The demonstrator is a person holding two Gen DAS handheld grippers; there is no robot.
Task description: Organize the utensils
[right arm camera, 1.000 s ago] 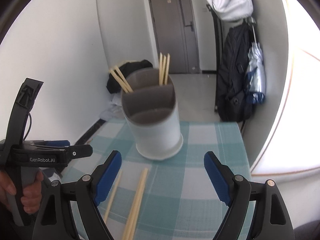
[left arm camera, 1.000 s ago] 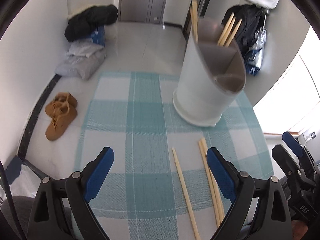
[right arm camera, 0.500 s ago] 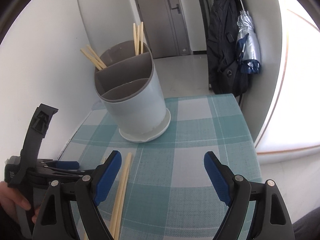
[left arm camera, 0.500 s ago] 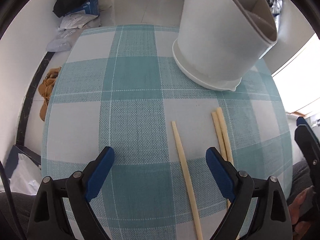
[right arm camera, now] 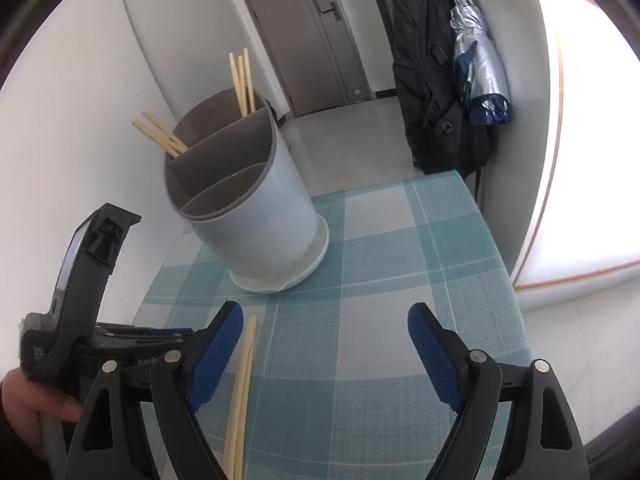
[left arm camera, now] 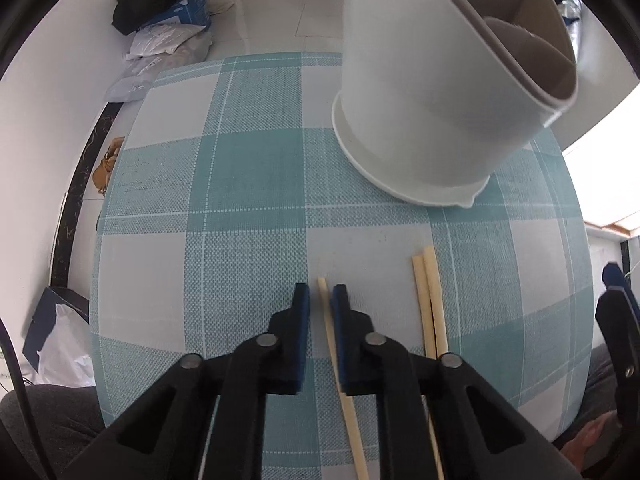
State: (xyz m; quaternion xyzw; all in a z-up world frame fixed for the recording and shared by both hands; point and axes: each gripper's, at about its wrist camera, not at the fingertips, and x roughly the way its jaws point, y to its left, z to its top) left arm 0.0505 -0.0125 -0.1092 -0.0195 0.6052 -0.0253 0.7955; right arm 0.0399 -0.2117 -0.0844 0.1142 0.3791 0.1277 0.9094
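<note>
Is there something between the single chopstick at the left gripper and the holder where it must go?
Nothing visible. The left gripper straddles the single chopstick, and only bare checked cloth lies between it and the utensil holder. The chopstick pair lies off to the right.

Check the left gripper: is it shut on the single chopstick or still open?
Nearly shut: the left gripper has its blue pads straddling the single chopstick. A sliver of gap shows at the tips, so firm clamping cannot be told.
</note>
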